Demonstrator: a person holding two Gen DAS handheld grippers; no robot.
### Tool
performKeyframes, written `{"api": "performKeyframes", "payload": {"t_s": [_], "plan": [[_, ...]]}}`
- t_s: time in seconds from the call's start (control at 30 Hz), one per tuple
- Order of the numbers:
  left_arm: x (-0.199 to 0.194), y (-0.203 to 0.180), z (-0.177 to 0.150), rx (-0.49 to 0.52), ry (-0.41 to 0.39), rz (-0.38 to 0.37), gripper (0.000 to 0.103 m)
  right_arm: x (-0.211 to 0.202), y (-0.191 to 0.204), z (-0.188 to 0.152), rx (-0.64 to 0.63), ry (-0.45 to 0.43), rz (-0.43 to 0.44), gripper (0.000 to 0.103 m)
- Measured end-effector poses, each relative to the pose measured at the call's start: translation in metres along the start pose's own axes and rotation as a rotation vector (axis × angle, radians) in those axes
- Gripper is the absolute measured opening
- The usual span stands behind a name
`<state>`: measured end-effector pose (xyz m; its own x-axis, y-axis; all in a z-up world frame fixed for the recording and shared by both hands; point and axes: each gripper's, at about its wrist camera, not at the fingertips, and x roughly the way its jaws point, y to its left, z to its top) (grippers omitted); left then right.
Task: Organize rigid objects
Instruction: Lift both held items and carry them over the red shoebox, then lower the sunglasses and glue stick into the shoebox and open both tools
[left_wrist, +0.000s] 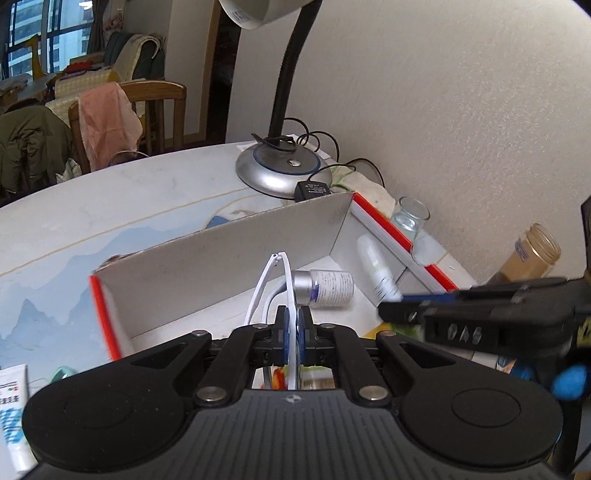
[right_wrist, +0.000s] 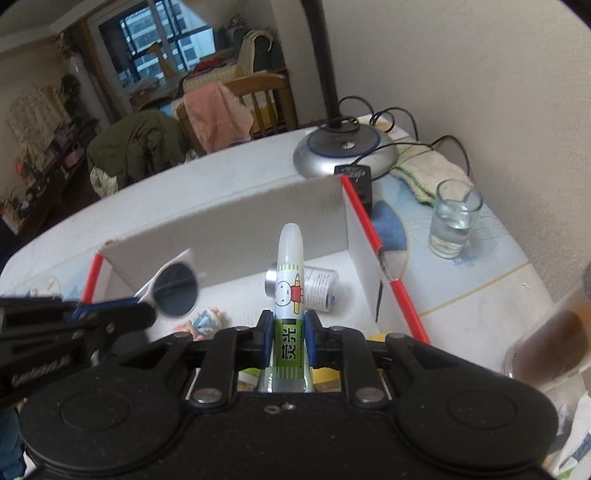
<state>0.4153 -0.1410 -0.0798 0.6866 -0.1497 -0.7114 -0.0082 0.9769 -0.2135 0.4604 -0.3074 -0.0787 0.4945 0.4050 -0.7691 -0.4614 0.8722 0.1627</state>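
Left wrist view: both grippers loaded over the box

Left gripper – fingers pinching white sunglasses by the frame, held above the open cardboard box, likely for dropping in. Right gripper clamps one glue tube upright over the same box. Inside: one small bottle lying flat. On the worktop: one glass, one lamp base
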Motion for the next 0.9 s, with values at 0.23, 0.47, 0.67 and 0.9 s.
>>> {"api": "performKeyframes", "payload": {"t_s": [0.23,0.47,0.67,0.9], "plan": [[0.031,-0.003,0.003,0.0,0.058,0.022,0.005,0.026,0.004,-0.002,-0.049,0.063,0.031,0.016],[0.05,-0.004,0.003,-0.017,0.111,0.014,0.005,0.042,0.011,-0.007,-0.09,0.113,0.047,0.016],[0.064,-0.002,0.001,-0.03,0.175,0.025,0.005,0.051,0.008,-0.009,-0.089,0.146,0.038,0.016],[0.071,0.005,-0.001,-0.047,0.225,0.049,0.005,0.055,0.005,-0.011,-0.076,0.166,0.038,0.017]]}}
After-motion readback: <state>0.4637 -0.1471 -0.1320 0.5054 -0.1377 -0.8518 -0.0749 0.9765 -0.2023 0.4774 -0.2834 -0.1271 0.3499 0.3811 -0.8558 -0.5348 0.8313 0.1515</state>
